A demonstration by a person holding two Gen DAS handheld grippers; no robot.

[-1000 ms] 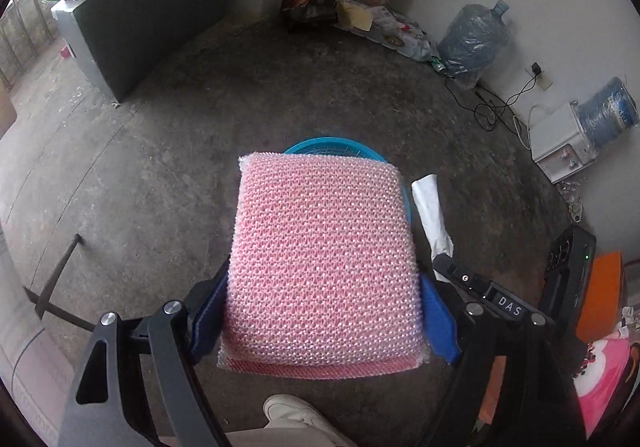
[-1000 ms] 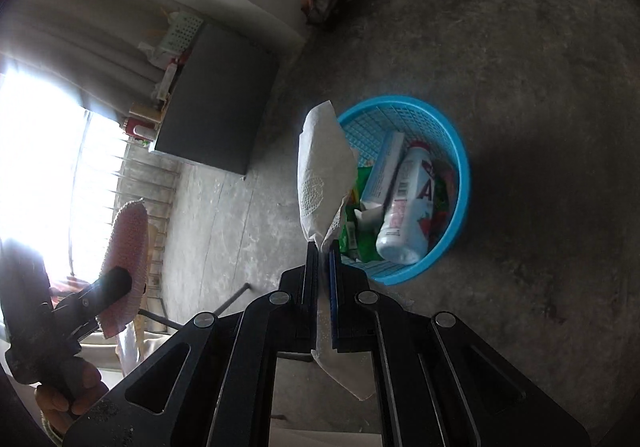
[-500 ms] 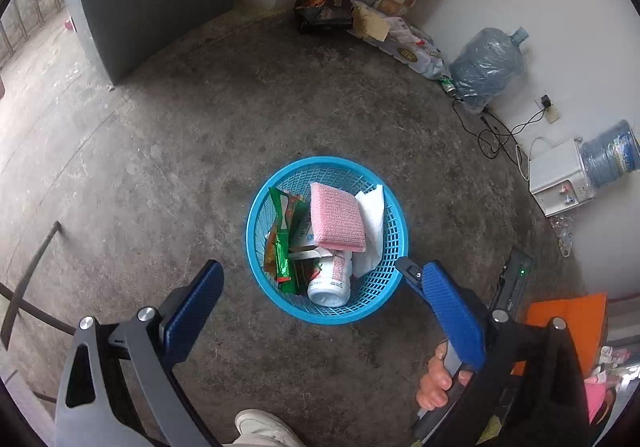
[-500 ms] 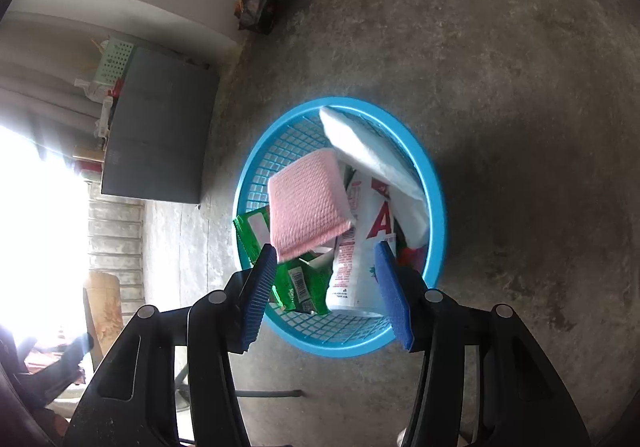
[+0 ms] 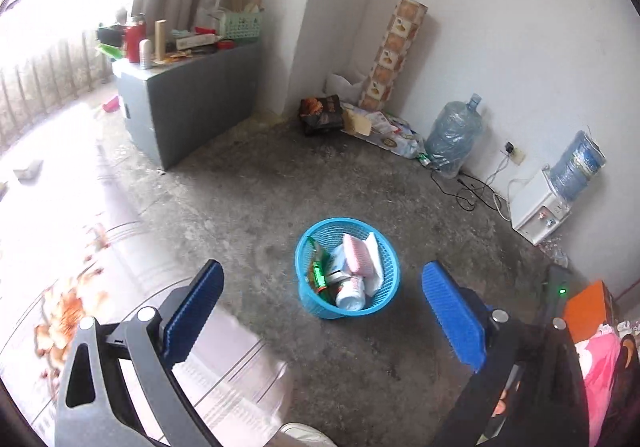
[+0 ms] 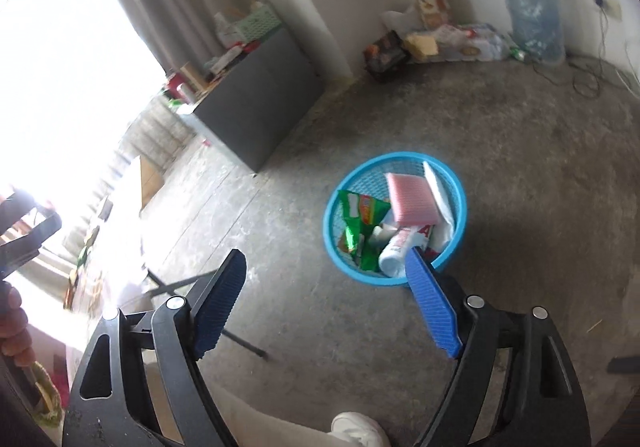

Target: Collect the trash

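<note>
While the blue basket (image 5: 347,309) hides its lower trash, left gripper (image 5: 320,311) gapes empty; right gripper (image 6: 326,307) is opening, empty.

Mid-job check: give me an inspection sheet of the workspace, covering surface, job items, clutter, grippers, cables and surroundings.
Surface: bare concrete floor, stained.
Job's things: blue basket on the floor holds a pink sponge, white paper, a white bottle and green wrappers.
Clutter: bags and packets piled along the wall.
Grippers: left gripper open, empty; right gripper with jaws opening, nothing between them.
Cables: black and white cords trail from a wall socket.
Surroundings: grey cabinet with items on top, two water jugs, white dispenser, curtain, bright window.
</note>
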